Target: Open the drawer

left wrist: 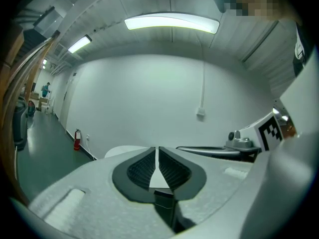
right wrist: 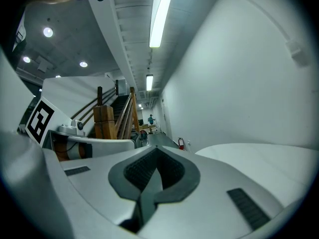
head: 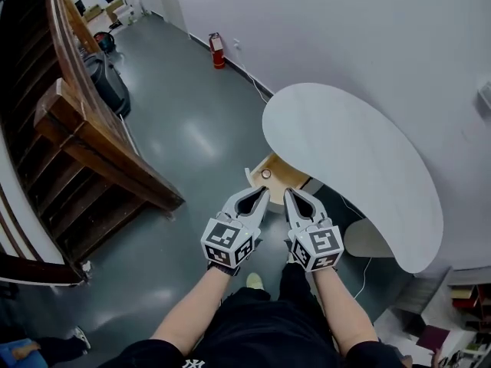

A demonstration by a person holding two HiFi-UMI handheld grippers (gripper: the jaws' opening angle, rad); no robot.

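Drawer: light wood, sticking out from under the near edge of the white curved table, top open to my head view. One small round pale thing shows at its left end. I can't tell if it lies inside or is a knob. Rest of the visible drawer bottom is bare wood.

Left gripper: jaws together, tips meeting, only a thin slit lower down between the ribbed pads. Nothing in it.

Right gripper: jaws together too, pads closed at the tip, nothing held.

I have both grippers side by side in the air in front of me, tips toward the drawer, touching neither drawer nor table. From my head view the drawer sits just past the two tips, lower down.
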